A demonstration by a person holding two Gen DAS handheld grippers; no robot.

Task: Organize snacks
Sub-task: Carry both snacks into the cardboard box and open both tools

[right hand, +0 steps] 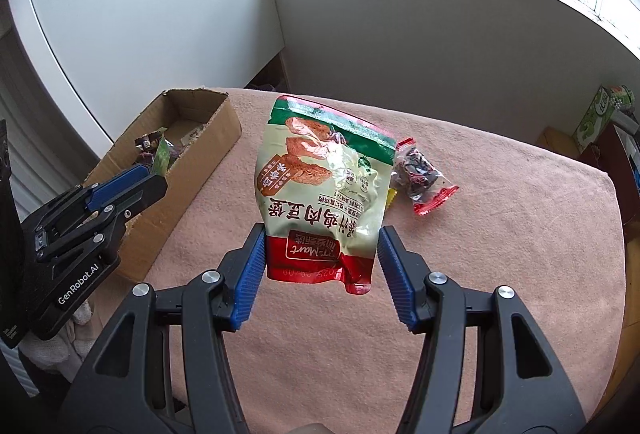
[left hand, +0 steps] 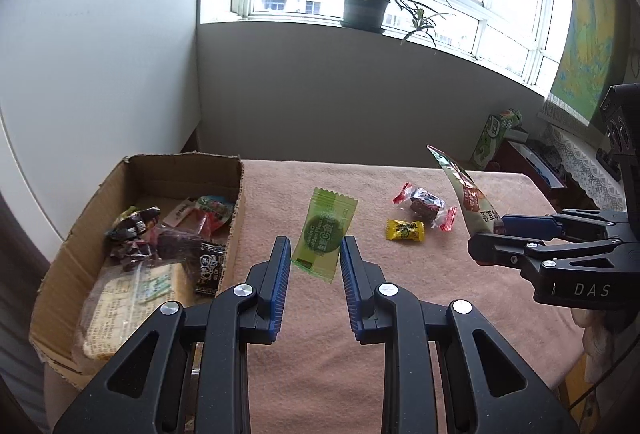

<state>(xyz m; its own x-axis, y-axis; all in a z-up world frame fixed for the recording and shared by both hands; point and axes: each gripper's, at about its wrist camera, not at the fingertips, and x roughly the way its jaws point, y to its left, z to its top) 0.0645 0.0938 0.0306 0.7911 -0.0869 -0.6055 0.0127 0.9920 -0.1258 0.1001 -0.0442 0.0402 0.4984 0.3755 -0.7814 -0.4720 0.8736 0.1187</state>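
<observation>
Jaws: both grippers were clamped on packets. The right gripper pinched the bottom edge of the big cream snack pouch from both sides; the left gripper squeezed the lower end of the green packet.
Table: a pink cloth-covered table carried everything, with both held packets lifted clear of it.
Cardboard box: an open cardboard box sat at the table's left end, already holding several wrapped snacks and a flat pack of biscuits.
Pouch: it stood up from the right jaws, creased and bowed, well apart from the box.
Green packet: it hung just right of the box wall.
Loose sweets: a red-ended dark sweet and a small yellow candy lay near each other on the cloth, not yet gathered.
Risk: the pouch was held only by its slick lower edge, so a swing toward the box could let it slide out.
Risk: two grippers converging on one box could knock together or catch its wall.
</observation>
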